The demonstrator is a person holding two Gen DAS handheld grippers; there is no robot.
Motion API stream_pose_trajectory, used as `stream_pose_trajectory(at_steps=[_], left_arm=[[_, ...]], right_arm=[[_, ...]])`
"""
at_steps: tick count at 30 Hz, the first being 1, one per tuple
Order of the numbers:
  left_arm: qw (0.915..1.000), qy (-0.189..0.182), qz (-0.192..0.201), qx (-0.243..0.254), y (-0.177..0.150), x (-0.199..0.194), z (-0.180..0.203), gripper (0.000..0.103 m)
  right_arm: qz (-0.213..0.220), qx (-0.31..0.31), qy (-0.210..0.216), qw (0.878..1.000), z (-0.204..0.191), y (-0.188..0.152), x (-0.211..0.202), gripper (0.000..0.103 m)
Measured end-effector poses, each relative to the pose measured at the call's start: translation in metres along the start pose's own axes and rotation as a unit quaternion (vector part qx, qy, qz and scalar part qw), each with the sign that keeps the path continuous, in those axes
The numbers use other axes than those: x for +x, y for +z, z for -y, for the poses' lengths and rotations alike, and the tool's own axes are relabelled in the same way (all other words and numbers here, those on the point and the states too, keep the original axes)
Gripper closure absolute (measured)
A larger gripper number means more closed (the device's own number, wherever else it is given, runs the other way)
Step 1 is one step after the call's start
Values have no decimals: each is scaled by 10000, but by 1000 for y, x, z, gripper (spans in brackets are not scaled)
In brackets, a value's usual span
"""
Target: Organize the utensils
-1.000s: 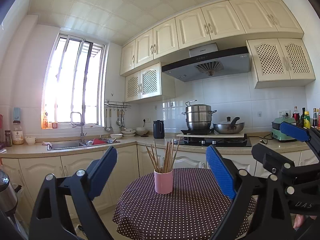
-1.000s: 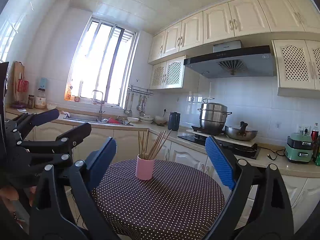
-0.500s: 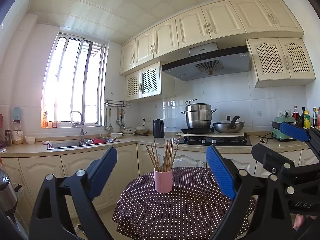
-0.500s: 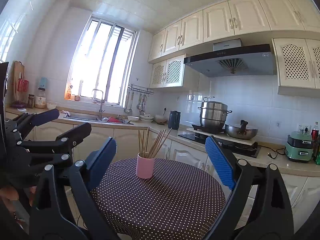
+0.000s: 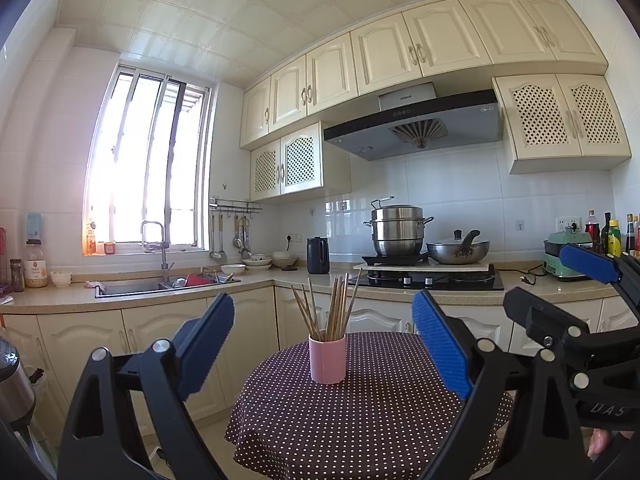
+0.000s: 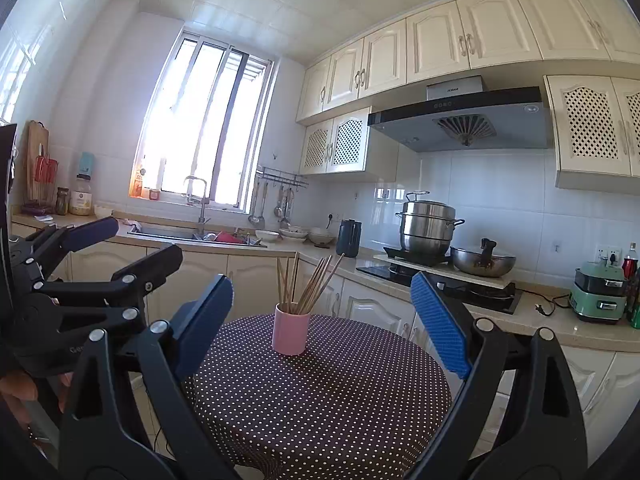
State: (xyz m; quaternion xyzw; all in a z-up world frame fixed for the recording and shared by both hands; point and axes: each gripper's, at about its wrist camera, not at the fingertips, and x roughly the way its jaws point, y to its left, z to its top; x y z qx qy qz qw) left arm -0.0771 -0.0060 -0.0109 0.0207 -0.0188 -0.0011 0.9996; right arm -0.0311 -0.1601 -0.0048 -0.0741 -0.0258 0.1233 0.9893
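A pink cup (image 5: 327,358) holding several wooden chopsticks (image 5: 334,304) stands upright on a round table with a dark polka-dot cloth (image 5: 360,420). It also shows in the right wrist view (image 6: 291,333) with its chopsticks (image 6: 310,284). My left gripper (image 5: 324,344) is open and empty, held back from the table and above it. My right gripper (image 6: 320,328) is open and empty, likewise short of the cup. The right gripper shows at the right of the left wrist view (image 5: 576,292), and the left gripper at the left of the right wrist view (image 6: 108,252).
Behind the table runs an L-shaped kitchen counter (image 5: 280,278) with a sink (image 5: 160,284), a black kettle (image 5: 318,255), a hob with a steel pot (image 5: 398,230) and a wok (image 5: 458,250). A green appliance (image 6: 598,296) and bottles stand at the right.
Both views have shifted slightly; the table and cup sit a little lower and nearer. Both grippers stay open and empty.
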Motion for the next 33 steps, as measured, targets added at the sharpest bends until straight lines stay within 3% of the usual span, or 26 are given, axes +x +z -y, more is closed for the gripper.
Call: stream_pose_trajectory(at_steps=[25, 33], left_arm=[[10000, 33, -54, 44, -6, 4, -3, 14], [9989, 70, -458, -23, -28, 37, -7, 14]], right_arm=[[-38, -13, 28, 10000, 2, -7, 6, 12], [-386, 113, 112, 9991, 8, -27, 43, 11]])
